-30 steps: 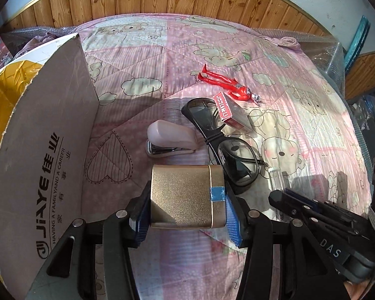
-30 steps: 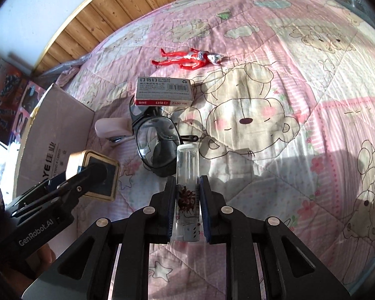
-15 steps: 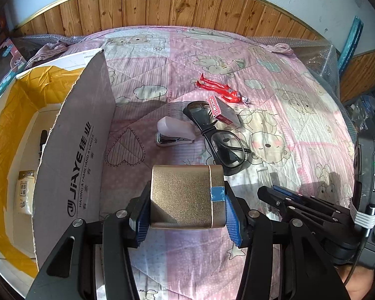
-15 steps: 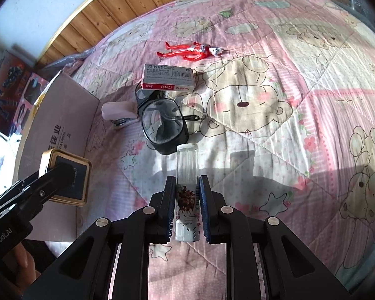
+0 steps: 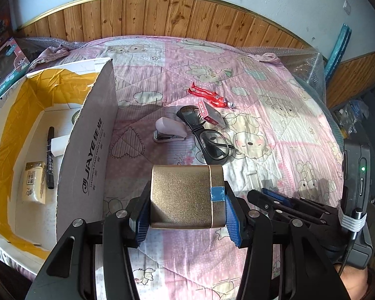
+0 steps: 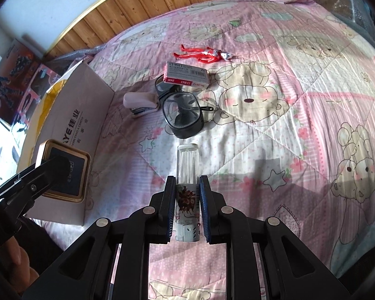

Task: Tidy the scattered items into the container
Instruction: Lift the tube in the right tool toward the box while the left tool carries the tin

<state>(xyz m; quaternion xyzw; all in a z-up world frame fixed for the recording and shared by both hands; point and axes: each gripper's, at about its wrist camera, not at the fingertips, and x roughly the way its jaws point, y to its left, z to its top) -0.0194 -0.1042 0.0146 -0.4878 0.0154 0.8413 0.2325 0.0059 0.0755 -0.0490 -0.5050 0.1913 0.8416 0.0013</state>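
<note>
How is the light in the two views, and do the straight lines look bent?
Left wrist view: hard sunlight, the gold box sharp, the cardboard box casting a dark shadow on the quilt; the wood panelling bows upward. Right wrist view: the same sun, overexposed at the left edge, the quilt bulging from fisheye.

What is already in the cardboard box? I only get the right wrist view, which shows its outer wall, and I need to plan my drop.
Observer: A black marker lies on the floor of the cardboard box, beside the lettered wall.
Operator: Anything else in there?
Observer: A small yellowish packet lies next to the marker, on the side away from that wall.
Operator: How is the left gripper holding its load?
Observer: The left gripper is shut on the gold case, one pad on each side; a strip of blue tape sits by one pad.
</note>
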